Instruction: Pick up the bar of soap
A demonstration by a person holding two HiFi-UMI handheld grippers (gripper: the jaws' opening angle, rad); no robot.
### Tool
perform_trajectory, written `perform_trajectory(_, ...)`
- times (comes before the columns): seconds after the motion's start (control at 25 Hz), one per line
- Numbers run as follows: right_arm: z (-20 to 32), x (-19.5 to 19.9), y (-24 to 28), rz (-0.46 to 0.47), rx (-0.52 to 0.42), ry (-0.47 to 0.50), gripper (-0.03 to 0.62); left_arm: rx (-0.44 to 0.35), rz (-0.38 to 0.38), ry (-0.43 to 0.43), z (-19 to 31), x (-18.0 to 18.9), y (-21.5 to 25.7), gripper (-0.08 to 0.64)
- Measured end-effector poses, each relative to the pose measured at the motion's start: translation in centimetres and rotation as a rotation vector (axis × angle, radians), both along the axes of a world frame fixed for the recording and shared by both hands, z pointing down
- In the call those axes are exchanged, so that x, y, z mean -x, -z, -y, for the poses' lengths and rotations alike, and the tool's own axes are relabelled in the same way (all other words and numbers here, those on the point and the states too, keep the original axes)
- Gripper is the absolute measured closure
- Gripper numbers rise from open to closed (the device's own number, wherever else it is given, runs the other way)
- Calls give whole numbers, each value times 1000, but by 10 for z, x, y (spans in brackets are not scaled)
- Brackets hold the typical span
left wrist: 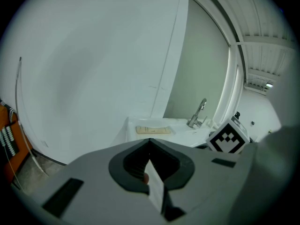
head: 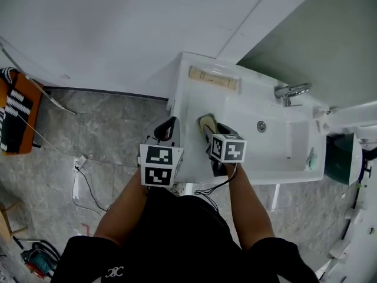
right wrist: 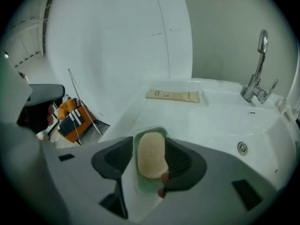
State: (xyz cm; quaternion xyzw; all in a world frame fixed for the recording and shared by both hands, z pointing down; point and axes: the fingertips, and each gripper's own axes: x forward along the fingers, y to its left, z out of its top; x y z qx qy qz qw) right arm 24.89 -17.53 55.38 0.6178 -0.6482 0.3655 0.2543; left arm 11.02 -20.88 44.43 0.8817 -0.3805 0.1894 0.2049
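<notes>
Two grippers: the left gripper [head: 168,127] and the right gripper [right wrist: 149,143] are both held out over the left end of a white sink [right wrist: 220,125], each carrying its marker cube.
Right gripper state: jaws apart, angled steeply down, one dark pad on each side of the soap dish [right wrist: 145,187].
Bar of soap: the bar of soap [right wrist: 151,154] is a pale beige oval lying flat in the soap dish, long axis running away from the camera.
Soap dish: translucent green, sitting on the sink's flat left rim, near the front edge.
Soap relative to right gripper: it lies directly between the open jaws. A strip of green dish shows between the bar and the left pad. The right pad stands right at the bar's edge, and whether it touches cannot be told. The bar rests in the dish, not lifted.
Left gripper state: jaw tips together, meeting in a point in the left gripper view.
Left gripper place: just beside the sink's left edge in the head view, apart from the soap and aimed toward the wall [left wrist: 93,69] and the back of the sink.
Sink details: a chrome faucet [right wrist: 258,86] stands at the back right, and the drain [right wrist: 242,147] sits in the basin to the right of the dish.
Back rim: a beige flat pack [right wrist: 173,95] lies along the rear left corner, well apart from the soap.
Floor: grey tiled floor [head: 106,128] to the left of the sink, with an orange bag [head: 17,111] against the wall.
</notes>
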Motion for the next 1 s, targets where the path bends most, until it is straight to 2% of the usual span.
perform_trajectory(0.6, 4, -6, -25, -78, 101, 22, 383, 20, 12, 19, 8, 6, -8, 561)
perform_trajectory(1.0, 8, -2, -29, -105, 236, 127, 383, 24, 4, 12, 7, 5, -9, 561)
